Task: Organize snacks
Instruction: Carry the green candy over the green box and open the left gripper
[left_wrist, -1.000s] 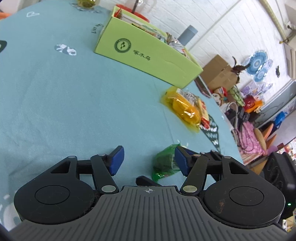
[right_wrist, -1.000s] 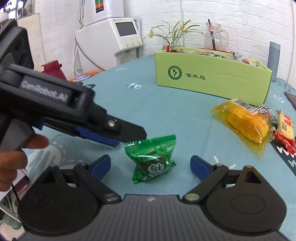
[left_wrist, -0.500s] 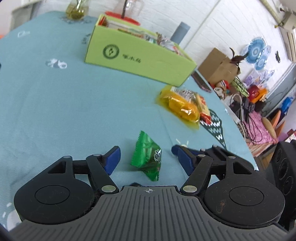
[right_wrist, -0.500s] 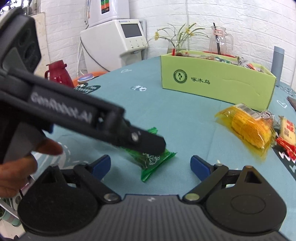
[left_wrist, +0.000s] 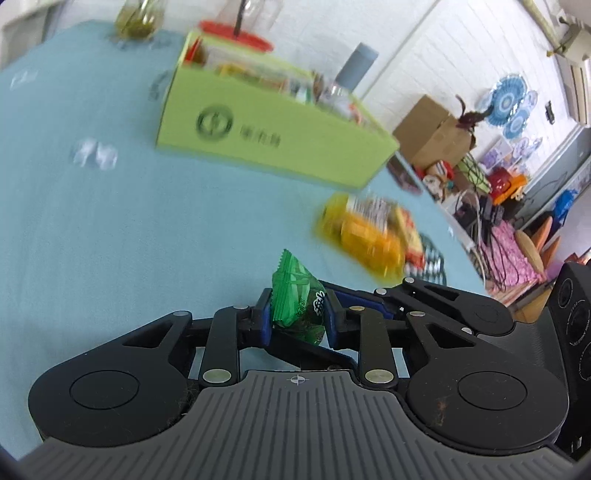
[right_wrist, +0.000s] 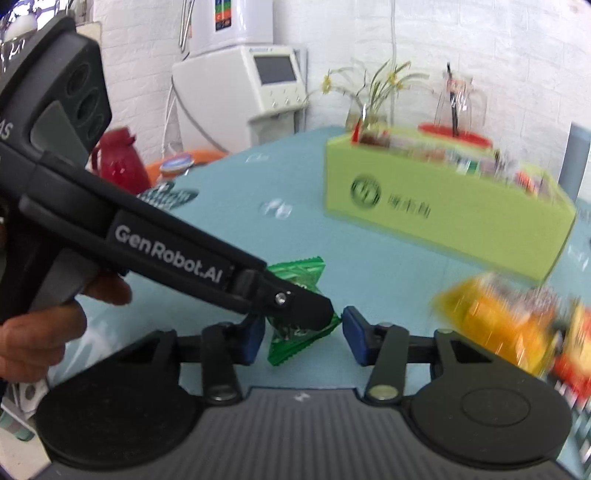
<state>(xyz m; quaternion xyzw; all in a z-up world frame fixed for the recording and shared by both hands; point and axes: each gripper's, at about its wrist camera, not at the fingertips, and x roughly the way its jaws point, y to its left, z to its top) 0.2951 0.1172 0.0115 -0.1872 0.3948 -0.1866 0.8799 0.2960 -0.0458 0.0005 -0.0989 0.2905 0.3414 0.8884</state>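
A small green snack packet stands upright, just off the teal tablecloth. My left gripper is closing on it, and its blue pads press both faces. In the right wrist view the left gripper reaches in from the left over the packet. My right gripper is closing too, with a pad at each end of the packet. The lime-green box holding several snacks stands beyond. A yellow packet lies to its right.
A red-and-yellow snack lies beside the yellow packet. A grey bottle, a glass jar of flowers and a pitcher stand behind the box. A person's hand grips the left handle. A red jug sits off the table's left edge.
Both grippers have narrowed from wide open onto the green packet. The packet has turned from lying flat to upright and come up off the cloth. Both views have shifted and blurred.
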